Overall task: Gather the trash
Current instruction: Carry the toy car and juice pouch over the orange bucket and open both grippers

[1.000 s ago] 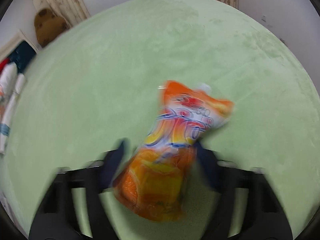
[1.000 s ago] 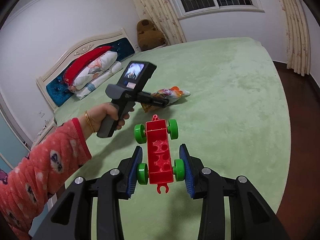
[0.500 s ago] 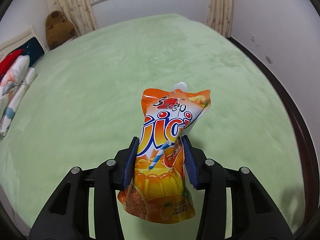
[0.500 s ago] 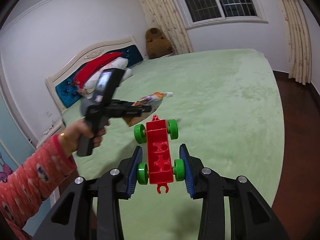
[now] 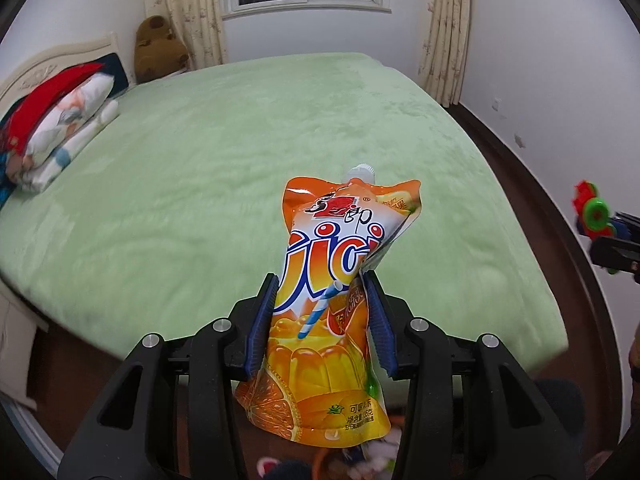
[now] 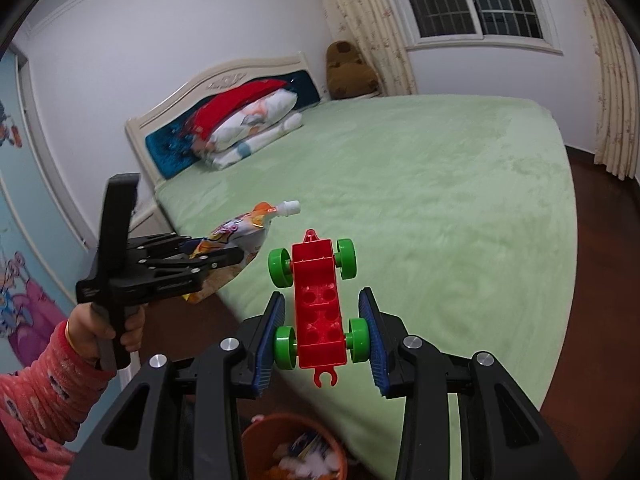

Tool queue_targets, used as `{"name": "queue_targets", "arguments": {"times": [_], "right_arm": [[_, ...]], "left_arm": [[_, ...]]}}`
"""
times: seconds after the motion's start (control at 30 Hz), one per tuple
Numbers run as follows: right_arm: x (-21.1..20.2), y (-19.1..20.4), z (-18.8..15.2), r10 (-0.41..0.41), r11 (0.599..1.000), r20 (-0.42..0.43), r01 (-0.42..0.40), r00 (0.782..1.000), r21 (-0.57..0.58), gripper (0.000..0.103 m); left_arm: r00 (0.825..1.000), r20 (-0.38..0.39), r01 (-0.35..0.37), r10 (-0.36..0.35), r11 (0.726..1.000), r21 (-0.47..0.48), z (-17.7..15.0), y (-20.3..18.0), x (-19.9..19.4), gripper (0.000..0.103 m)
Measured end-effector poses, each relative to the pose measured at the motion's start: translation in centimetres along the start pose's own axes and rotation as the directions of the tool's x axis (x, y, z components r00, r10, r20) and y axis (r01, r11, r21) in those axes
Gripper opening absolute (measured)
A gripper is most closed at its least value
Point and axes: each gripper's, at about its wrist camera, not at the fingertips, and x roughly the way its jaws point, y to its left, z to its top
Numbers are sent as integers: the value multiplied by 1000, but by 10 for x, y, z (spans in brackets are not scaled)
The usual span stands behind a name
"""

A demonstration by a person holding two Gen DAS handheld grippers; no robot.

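— While both hands are full, which step would you say this is?

— Carrying, I think. The left gripper [image 5: 322,322] has its fingers [image 5: 262,330] clamped on the orange juice pouch [image 5: 328,320], squeezing its middle; those fingers have just been closing in on it. The pouch hangs in the air past the corner of the bed [image 6: 420,208], spout pointing away.

— And the right?

— The right gripper [image 6: 322,340] is clamped on the red toy car [image 6: 320,300], pads against its rear green wheels.

— What comes next?

— Probably the drop. An orange bin [image 6: 256,444] sits on the floor just below the right gripper, by the bed's edge, with scraps already inside. The pouch must come over that rim before the fingers let go.

— Room enough?

— Open floor beside the bed; only the two grippers crowd each other.
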Motion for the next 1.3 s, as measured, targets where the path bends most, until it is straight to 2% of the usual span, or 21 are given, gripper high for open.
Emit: {"name": "queue_targets", "arguments": {"times": [0.07, 0.23, 0.37, 0.5, 0.73, 0.93, 1.3], "right_arm": [[-4, 14, -16, 9, 1000, -21, -9, 1000, -1, 38], [-6, 41, -54, 19, 1000, -78, -20, 997, -12, 38], [1, 52, -85, 41, 999, -140, -40, 989, 8, 38], [16, 59, -116, 45, 999, -215, -40, 975, 28, 38], [50, 56, -171, 44, 996, -359, -11, 932, 94, 38], [80, 53, -205, 29, 995, -453, 18, 891, 100, 38], [149, 42, -256, 27, 992, -614, 57, 789, 117, 38]], "left_arm": [[1000, -4, 3, -3, 1000, -29, -24, 0, -14, 43], [999, -14, -46, 45, 997, -61, -76, -5, -33, 43], [995, -98, -9, 2, 997, -79, -122, -10, -30, 43], [982, -185, 23, -43, 994, -109, -167, -16, -19, 43], [937, -336, 41, -91, 987, -154, -226, -24, 22, 43], [893, -440, 34, -100, 987, -155, -256, -33, 57, 43], [787, -602, 21, -132, 982, -188, -304, -36, 117, 43]]}}
